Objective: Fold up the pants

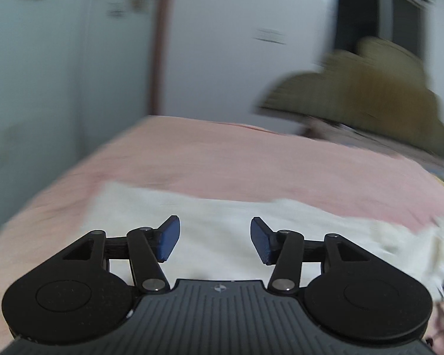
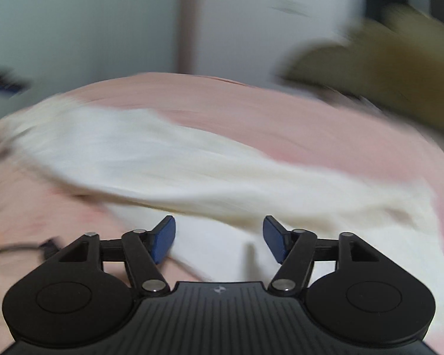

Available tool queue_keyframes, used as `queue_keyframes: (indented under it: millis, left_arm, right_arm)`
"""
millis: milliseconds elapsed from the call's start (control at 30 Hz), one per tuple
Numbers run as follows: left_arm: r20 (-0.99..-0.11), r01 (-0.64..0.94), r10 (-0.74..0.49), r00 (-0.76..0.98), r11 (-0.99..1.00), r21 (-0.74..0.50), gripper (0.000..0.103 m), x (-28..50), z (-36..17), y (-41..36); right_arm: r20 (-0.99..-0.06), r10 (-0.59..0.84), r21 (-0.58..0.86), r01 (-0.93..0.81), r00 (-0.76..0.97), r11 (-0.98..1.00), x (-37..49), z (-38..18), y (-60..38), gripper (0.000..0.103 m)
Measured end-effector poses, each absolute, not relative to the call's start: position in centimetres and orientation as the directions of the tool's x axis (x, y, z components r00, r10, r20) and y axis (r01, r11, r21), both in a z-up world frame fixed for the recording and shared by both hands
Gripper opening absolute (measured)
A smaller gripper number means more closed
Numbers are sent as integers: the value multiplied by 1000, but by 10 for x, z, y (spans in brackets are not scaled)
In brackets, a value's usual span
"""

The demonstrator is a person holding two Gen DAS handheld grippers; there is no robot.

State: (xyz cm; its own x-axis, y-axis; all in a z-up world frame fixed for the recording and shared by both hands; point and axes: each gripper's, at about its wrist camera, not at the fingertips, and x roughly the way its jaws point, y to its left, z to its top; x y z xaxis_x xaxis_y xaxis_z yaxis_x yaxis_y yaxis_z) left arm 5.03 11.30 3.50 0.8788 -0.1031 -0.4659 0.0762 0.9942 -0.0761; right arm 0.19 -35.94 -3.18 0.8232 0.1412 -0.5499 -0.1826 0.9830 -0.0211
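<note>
White pants (image 1: 222, 219) lie spread on a pink bedsheet (image 1: 251, 165). In the left wrist view my left gripper (image 1: 215, 240) hovers over the pants, open and empty, its blue pads wide apart. In the right wrist view the pants (image 2: 192, 165) stretch across the bed from upper left to lower right, with a fold of fabric lying over a lower layer. My right gripper (image 2: 219, 238) is open and empty just above the near part of the pants. Both views are blurred by motion.
An olive-brown blanket or pillow pile (image 1: 370, 97) sits at the far right of the bed, also in the right wrist view (image 2: 384, 68). White cupboard doors (image 1: 222, 44) and a brown post (image 1: 159, 41) stand behind the bed. The bed's left edge (image 1: 44, 192) drops off beside a pale wall.
</note>
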Motion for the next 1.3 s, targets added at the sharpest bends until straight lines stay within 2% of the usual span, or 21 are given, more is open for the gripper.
queue_keyframes:
  millis: [100, 133, 200, 333, 500, 600, 700, 767, 800, 833, 900, 1000, 1200, 1267, 1300]
  left_arm:
    - [-485, 270, -274, 830, 959, -79, 57, 66, 30, 63]
    - [-494, 336, -334, 803, 938, -89, 57, 70, 28, 46]
    - [-508, 460, -448, 736, 881, -109, 61, 76, 22, 11]
    - [-551, 648, -582, 597, 756, -96, 63, 85, -1, -58]
    - [-577, 745, -620, 532, 666, -29, 63, 82, -32, -122]
    - [-590, 762, -599, 542, 646, 45, 62, 76, -50, -152]
    - [-605, 758, -565, 562, 644, 102, 62, 74, -65, -171]
    - [-605, 761, -556, 570, 636, 132, 54, 71, -69, -178]
    - [-604, 760, -552, 575, 633, 146, 50, 69, -70, -179]
    - [-598, 759, -550, 582, 632, 157, 47, 67, -70, -180]
    - [-596, 759, -550, 585, 630, 164, 32, 67, -69, -182]
    - [-596, 766, -559, 577, 623, 157, 21, 69, -69, -181]
    - [-566, 771, -556, 609, 582, 259, 17, 59, -70, -186]
    - [-561, 771, -555, 614, 574, 277, 17, 62, -71, -189]
    - [-560, 771, -555, 615, 574, 277, 17, 62, -72, -189]
  right_arm:
    - [-638, 87, 128, -6, 765, 992, -8, -44, -417, 71]
    - [-656, 74, 139, 24, 751, 990, -14, -48, -429, 71]
    - [-649, 84, 137, 7, 756, 991, -28, -44, -440, 71]
    - [-607, -38, 76, 106, 794, 991, -26, -25, -452, 71]
    - [-495, -85, 85, 145, 864, 986, 20, 0, -466, 71]
    - [-511, -102, 64, 156, 853, 986, 66, 1, -465, 71]
    - [-573, -170, -17, 196, 802, 980, 105, -15, -457, 74]
    - [-599, -227, -106, 206, 768, 973, 119, -31, -449, 75]
    - [-596, -253, -138, 213, 762, 967, 120, -37, -447, 81]
    - [-583, -284, -164, 232, 761, 959, 116, -40, -446, 85]
    - [-562, -365, -236, 279, 743, 931, 103, -42, -447, 85]
    - [-533, -450, -318, 324, 717, 891, 70, -46, -451, 95]
    - [-531, -533, -295, 446, 659, 845, 16, -50, -470, 95]
    - [-534, -457, -134, 463, 711, 876, 1, -42, -487, 95]
    - [-536, -391, -7, 459, 748, 888, -7, -36, -499, 95]
